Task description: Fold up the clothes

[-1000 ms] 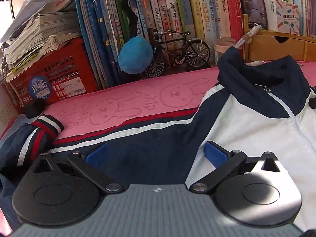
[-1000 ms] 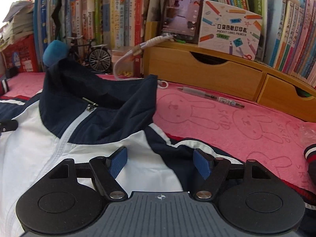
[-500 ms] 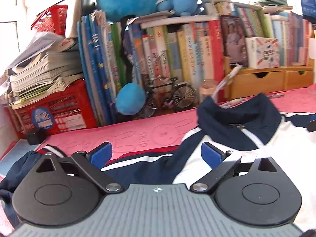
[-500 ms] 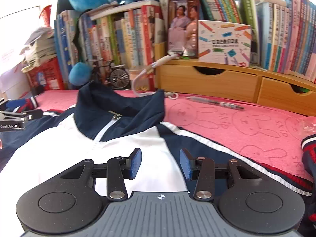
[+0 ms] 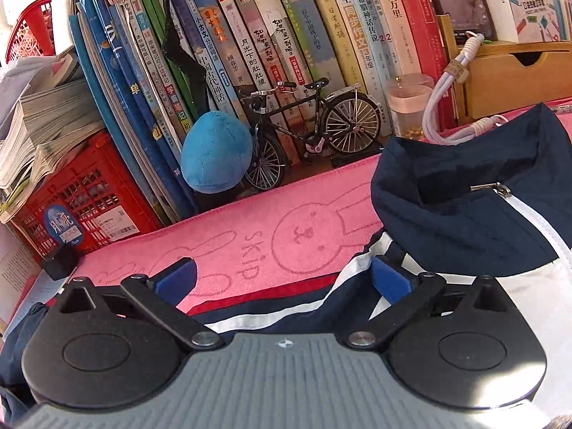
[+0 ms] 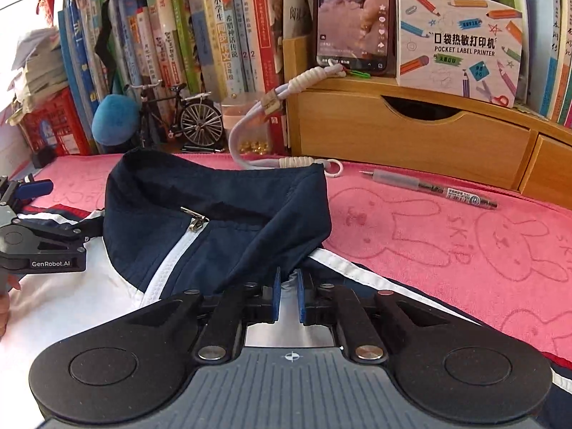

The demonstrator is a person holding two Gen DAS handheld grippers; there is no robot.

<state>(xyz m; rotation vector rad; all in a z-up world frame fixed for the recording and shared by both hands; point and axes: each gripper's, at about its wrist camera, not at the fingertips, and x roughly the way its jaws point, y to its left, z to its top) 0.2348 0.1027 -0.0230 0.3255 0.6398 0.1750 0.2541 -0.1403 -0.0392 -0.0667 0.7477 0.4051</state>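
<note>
while spread wide at the left shoulder of the jacket (image 5: pixel 475 221), left gripper (image 5: pixel 282 282) grips nothing yet, pads apart over striped sleeve and pink towel (image 5: pixel 250 236). lies face up across the towel, collar at the far side near the bike (image 5: pixel 307 132). further right, right gripper (image 6: pixel 287 295) just closed, now pinching cloth at the right shoulder beneath the collar. likely means one shoulder secured; left pinch needed before folding.
</note>
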